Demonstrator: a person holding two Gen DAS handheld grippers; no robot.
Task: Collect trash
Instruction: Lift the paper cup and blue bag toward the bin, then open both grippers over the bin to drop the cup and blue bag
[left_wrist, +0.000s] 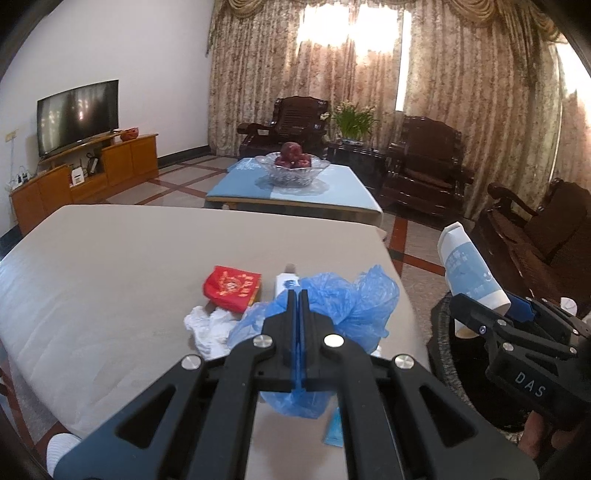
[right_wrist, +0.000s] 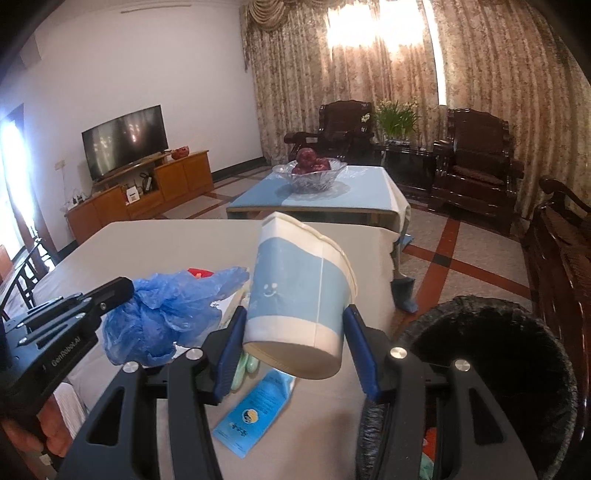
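A crumpled blue plastic bag (left_wrist: 332, 306) is hanging in the air over the near edge of the table (left_wrist: 110, 266). The left gripper (left_wrist: 298, 295) is pinching it. Its two black jaws are pressed flat together with a bit of the bag caught between them, and the rest of the bag is puffing out in front and drooping below.

Just to the right, a paper cup (right_wrist: 299, 295) with a blue band and a little smiley face is also being held up. The right gripper (right_wrist: 295, 336) is squeezing it near its bottom, one blue pad on each side, and the cup is tipping so its open rim is pointing up and away. Part of a hand (left_wrist: 535, 435) is showing under that gripper.

More trash is lying on the beige table below. A red packet (left_wrist: 232, 290) with gold print is sitting past the bag, and a wad of white tissue (left_wrist: 210, 328) is lying just beside it. A flat blue wrapper (right_wrist: 255, 413) is resting close to the table edge, under the cup.

A round bin lined with a black bag (right_wrist: 491, 369) is standing on the floor at the right, close to the table.

Farther off, a glass bowl of red fruit (left_wrist: 291, 166) is sitting on a blue-topped table (left_wrist: 347, 188).
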